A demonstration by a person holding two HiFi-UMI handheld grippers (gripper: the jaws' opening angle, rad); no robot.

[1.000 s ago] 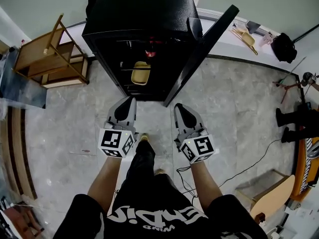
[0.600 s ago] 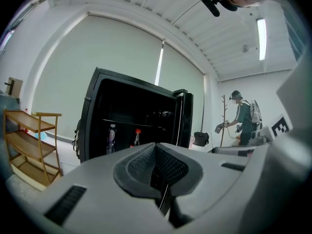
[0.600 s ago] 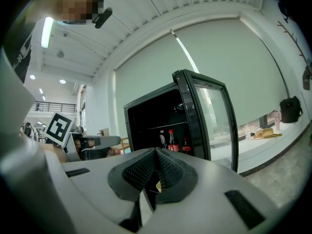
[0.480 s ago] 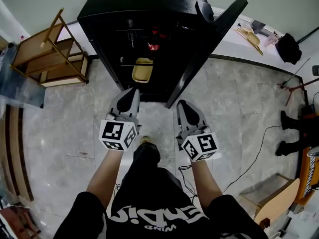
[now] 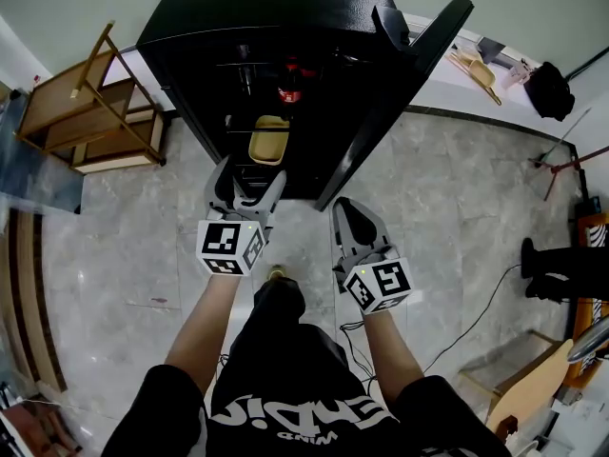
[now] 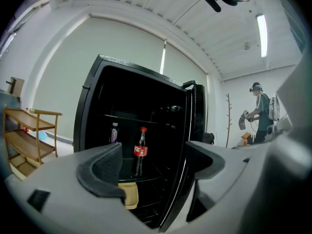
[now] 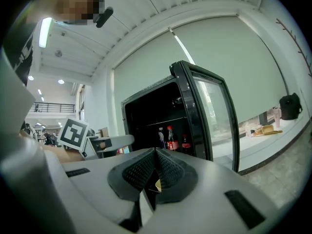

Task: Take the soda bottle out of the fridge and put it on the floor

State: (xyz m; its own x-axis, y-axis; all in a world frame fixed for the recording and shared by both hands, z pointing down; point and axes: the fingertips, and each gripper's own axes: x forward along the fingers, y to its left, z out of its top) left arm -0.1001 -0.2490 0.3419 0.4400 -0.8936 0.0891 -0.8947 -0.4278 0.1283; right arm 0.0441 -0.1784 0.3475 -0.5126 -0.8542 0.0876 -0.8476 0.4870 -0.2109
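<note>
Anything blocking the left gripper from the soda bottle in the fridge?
Nothing visible. The fridge door stands open, the soda bottle stands upright inside, and the left gripper, jaws opening, is empty.

The head view looks steeply down from above onto the open fridge [image 5: 266,8], which the left gripper view and right gripper view also face, low, near and tilted upward.

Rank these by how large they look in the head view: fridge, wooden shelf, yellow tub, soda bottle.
1. fridge
2. wooden shelf
3. yellow tub
4. soda bottle, seen from above, so it looks shortened
</note>
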